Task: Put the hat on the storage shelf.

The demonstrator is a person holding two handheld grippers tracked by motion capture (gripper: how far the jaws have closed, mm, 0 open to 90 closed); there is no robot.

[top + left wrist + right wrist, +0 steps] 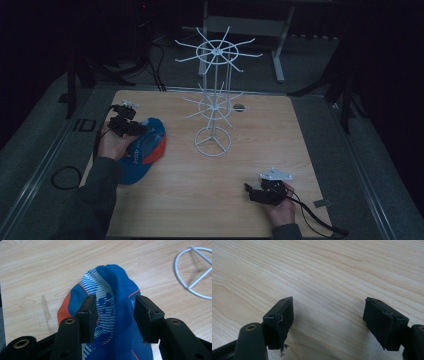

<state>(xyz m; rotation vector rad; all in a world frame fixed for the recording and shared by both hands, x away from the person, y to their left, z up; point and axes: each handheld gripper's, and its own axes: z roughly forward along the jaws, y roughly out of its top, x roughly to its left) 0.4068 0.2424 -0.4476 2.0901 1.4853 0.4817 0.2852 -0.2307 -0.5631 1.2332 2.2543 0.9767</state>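
Near the table's (pixel 210 200) left edge, the left gripper (pixel 115 315) straddles a blue and orange cap (pixel 112 290) lying flat; its jaws stand apart around a raised fold, not yet pinching. The white wire rack (pixel 215 95) at mid-table is bare, so hanging seems all ahead. By the front right corner, the right gripper (pixel 329 315) rests wide open, holding nothing
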